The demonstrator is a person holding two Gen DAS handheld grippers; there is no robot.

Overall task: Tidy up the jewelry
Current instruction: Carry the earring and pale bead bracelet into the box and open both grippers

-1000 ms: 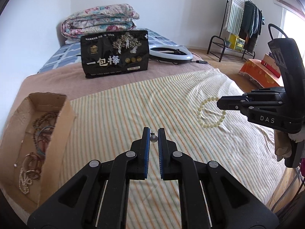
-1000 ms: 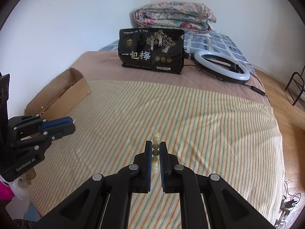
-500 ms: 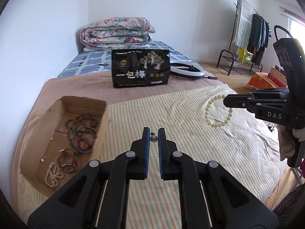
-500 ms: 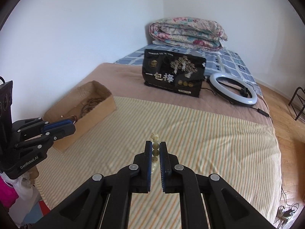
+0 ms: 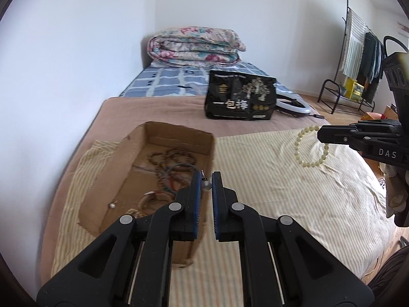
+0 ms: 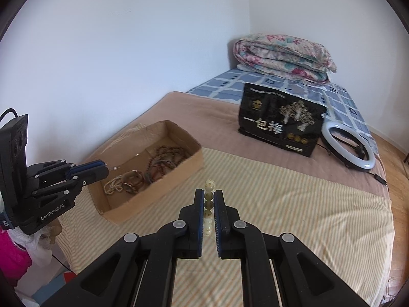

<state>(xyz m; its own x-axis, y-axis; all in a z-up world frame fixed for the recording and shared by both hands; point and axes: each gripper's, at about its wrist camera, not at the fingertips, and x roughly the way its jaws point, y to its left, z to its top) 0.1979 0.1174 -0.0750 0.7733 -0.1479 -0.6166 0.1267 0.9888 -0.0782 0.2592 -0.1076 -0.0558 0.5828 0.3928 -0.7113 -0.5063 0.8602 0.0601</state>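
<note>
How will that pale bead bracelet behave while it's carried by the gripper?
Probably floppy: the pale bead bracelet hangs as a loose loop from the right gripper, so it may swing. Its round beads look smooth, perhaps slippery between the pads.

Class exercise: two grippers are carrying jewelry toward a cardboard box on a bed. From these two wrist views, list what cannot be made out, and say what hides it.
- Left wrist view: the near end of the cardboard box is hidden behind the left gripper.
- Left wrist view: the small silver earring is too small to show detail.
- Right wrist view: the pale bead bracelet is mostly hidden by the right gripper; its loop shows only in the left wrist view.
</note>
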